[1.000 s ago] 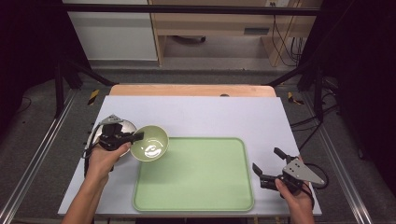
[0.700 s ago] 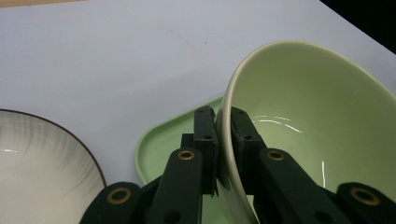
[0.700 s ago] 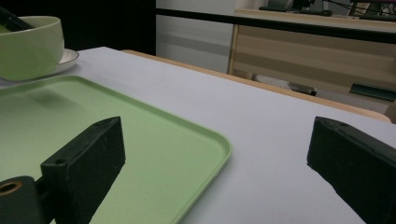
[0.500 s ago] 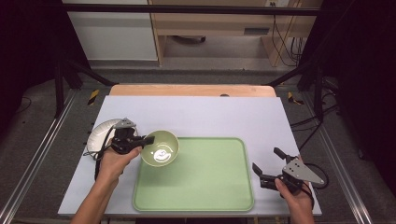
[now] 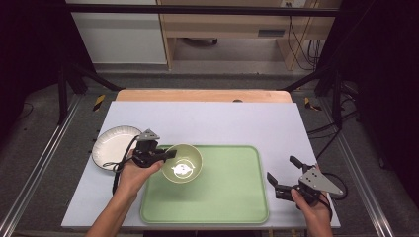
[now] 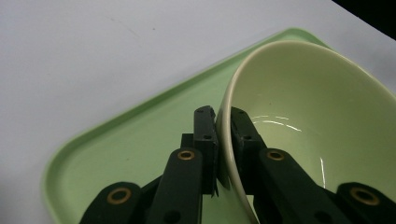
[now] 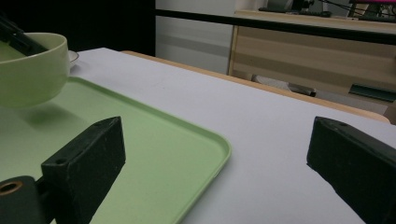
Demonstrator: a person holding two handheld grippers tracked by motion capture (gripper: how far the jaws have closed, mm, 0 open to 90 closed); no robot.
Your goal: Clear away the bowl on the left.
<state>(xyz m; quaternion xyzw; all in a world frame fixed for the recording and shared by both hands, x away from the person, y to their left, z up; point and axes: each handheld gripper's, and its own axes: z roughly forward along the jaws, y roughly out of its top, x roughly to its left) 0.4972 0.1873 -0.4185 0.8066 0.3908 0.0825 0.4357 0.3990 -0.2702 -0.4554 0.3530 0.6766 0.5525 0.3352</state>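
Pale green bowl [image 5: 182, 163], pinched by its rim in my left tool [image 5: 168, 154], hangs over the tray [image 5: 222, 197]; a thin grip could slip. My right tool [image 5: 281, 174] rests open.

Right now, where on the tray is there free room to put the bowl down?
The tray is bare from the bowl across to its right rim and down to its near edge. Its far left corner is crowded: the left gripper grips the bowl's rim there, with the plate just beside it. The right gripper waits open off the right rim.
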